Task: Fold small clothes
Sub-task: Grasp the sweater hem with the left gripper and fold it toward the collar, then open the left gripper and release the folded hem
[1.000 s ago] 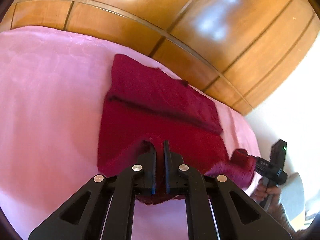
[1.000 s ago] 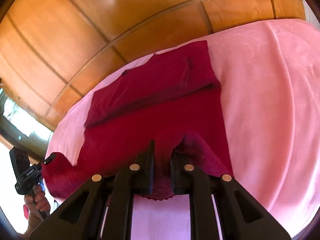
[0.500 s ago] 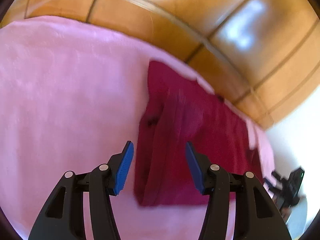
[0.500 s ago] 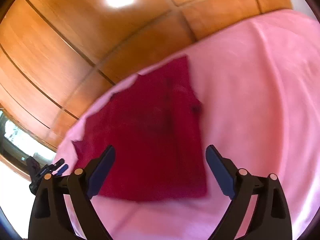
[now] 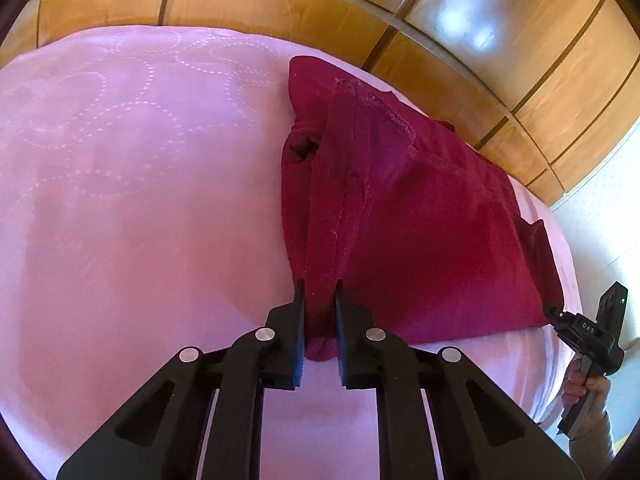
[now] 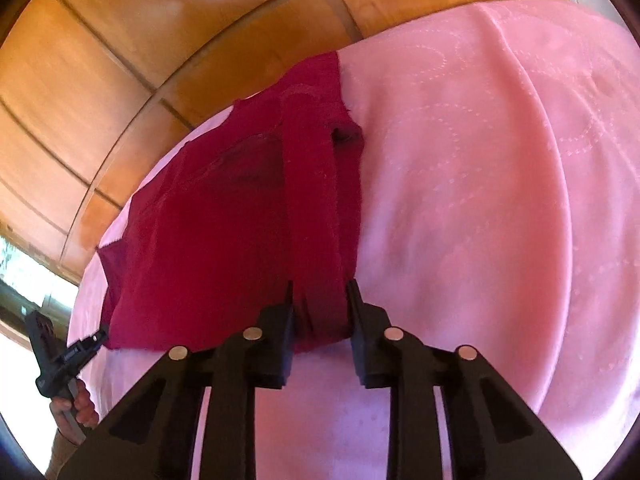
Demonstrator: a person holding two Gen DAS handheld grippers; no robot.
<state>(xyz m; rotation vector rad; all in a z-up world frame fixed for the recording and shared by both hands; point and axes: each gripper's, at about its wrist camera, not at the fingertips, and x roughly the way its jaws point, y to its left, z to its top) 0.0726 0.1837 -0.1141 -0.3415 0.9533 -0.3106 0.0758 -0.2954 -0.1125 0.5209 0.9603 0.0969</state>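
Observation:
A dark red garment (image 5: 420, 216) lies folded on a pink bedspread (image 5: 132, 200). My left gripper (image 5: 319, 300) sits at its near left corner; the jaws are closing and stand narrow, with a fold of the red cloth pinched between them. In the right wrist view the same garment (image 6: 224, 240) fills the left half. My right gripper (image 6: 321, 294) is at its near right corner, jaws closing with a thicker bunch of cloth filling the gap. Each gripper shows small in the other's view, at the opposite corner.
Glossy wooden panels (image 5: 460, 36) rise behind the bed's far edge. The pink bedspread (image 6: 500, 200) spreads wide to the right of the garment. A hand (image 5: 584, 384) holds the right gripper's handle past the bed's edge; another hand (image 6: 78, 404) holds the left one.
A second ago both grippers were shut on the garment's edge. They let go, stood wide open above the folded cloth, then sank and closed on its near corners.

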